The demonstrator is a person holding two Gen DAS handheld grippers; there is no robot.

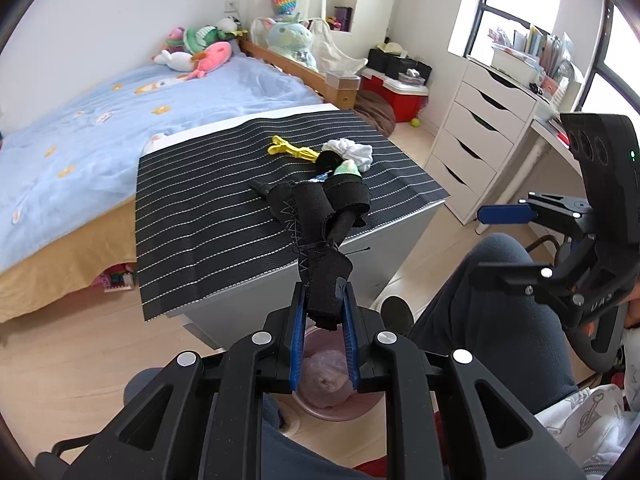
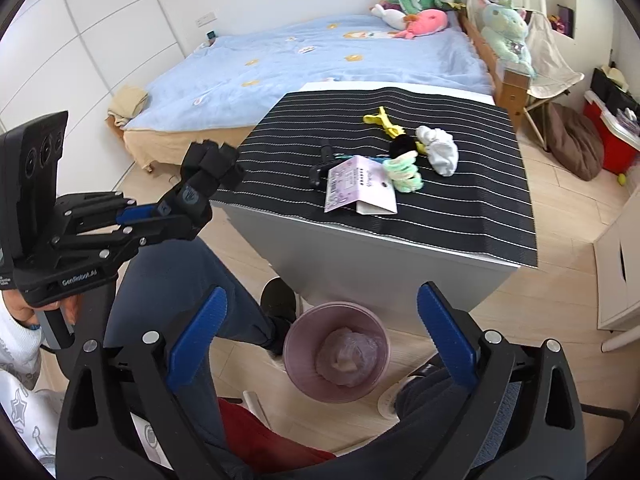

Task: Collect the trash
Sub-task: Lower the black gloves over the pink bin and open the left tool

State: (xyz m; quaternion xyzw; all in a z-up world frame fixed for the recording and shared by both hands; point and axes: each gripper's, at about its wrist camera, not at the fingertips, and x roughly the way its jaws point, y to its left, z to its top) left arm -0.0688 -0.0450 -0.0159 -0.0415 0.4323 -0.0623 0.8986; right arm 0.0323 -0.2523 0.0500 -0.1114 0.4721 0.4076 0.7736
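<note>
The left gripper (image 1: 323,300) was clenched on a bundle of black fabric straps (image 1: 320,216), its blue fingers (image 1: 298,320) pinching the lower end while the rest stuck out ahead of them. The right gripper (image 2: 320,340) hung with its fingers (image 2: 198,336) spread wide and nothing between them, above a pink trash bin (image 2: 298,360) on the wooden floor; a crumpled translucent bag (image 2: 348,356) lay inside the bin. Behind the bin stood the table (image 2: 360,256) under a black striped cloth (image 2: 480,184), which carried a pink card (image 2: 360,188), a yellow clip (image 2: 382,120), white crumpled tissue (image 2: 440,152), a pale green scrunchie (image 2: 404,174) and a small black item (image 2: 320,168). A person's dark-trousered legs (image 2: 192,280) flanked the bin.
</note>
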